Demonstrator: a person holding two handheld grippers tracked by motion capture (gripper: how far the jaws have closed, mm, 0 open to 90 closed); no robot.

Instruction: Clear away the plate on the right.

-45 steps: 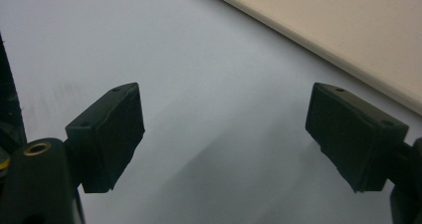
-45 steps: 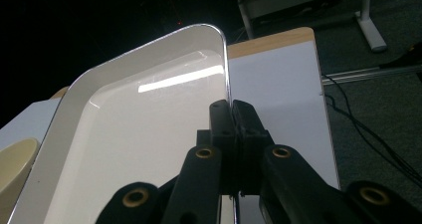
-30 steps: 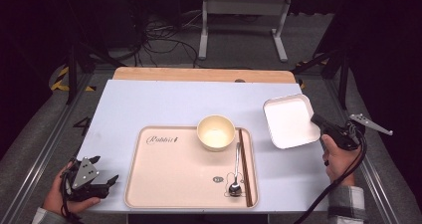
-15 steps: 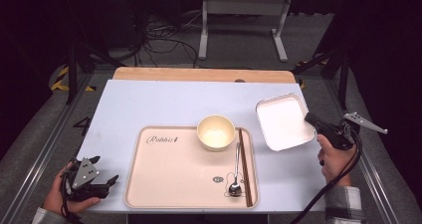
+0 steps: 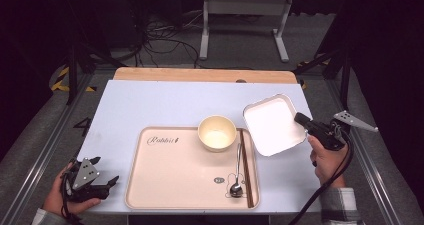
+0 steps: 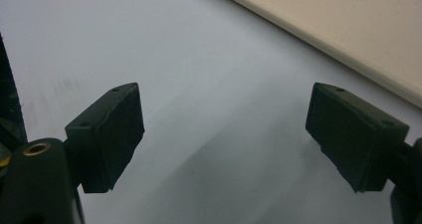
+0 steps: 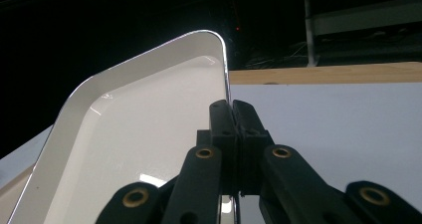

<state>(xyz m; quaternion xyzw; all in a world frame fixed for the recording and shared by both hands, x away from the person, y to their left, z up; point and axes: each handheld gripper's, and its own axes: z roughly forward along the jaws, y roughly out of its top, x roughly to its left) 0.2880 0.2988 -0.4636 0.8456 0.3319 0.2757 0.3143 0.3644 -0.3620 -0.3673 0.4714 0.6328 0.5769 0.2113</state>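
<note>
Bowl (image 5: 217, 133), spoon (image 5: 237, 171), chopsticks (image 5: 245, 167) on beige tray (image 5: 170, 185).

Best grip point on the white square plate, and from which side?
Take the white square plate by its thin raised rim at the edge nearest the table's right side, coming in level from that side. The rim is narrow enough for nearly shut jaws, and the pink tray and cream bowl crowd its other side. The right gripper grips it just there, jaws shut on the rim.
</note>
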